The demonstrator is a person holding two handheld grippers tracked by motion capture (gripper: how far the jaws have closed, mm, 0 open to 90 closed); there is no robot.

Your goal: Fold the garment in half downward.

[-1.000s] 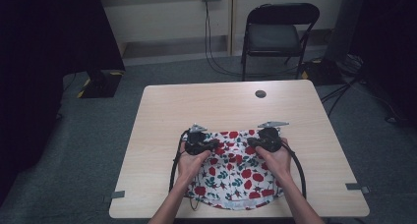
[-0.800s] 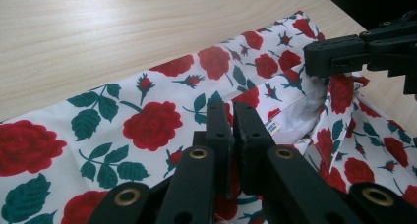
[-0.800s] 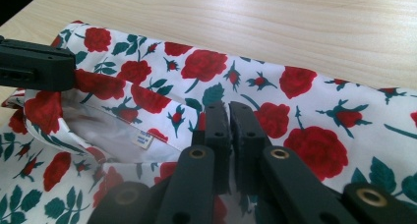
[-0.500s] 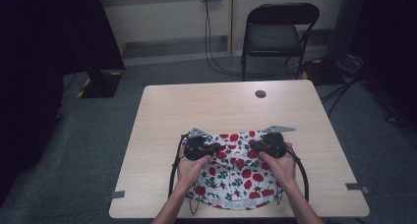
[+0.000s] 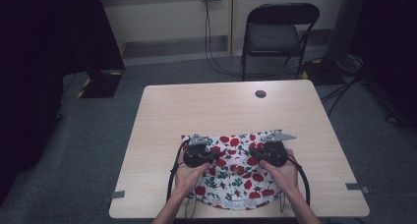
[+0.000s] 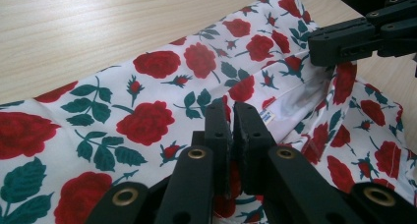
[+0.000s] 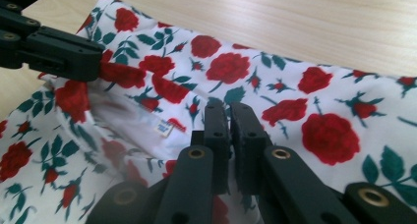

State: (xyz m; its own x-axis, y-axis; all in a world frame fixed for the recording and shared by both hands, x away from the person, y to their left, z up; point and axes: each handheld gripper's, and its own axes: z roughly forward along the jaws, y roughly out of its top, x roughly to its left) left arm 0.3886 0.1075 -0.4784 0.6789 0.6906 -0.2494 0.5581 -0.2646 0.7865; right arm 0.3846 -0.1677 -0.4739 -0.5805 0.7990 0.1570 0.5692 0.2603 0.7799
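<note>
Rose-print cloth [image 5: 235, 177] lies at the table's [image 5: 206, 111] near edge; we note left gripper [image 6: 231, 117] and right gripper [image 7: 228, 117] each clamped on its raised hem, side by side.

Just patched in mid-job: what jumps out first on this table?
The rose-print cloth spread at the table's near edge, white with red roses and green leaves. Both grippers are shut on it: the left gripper and the right gripper each pinch a fold, facing each other across an opening that shows a small label inside.
</note>
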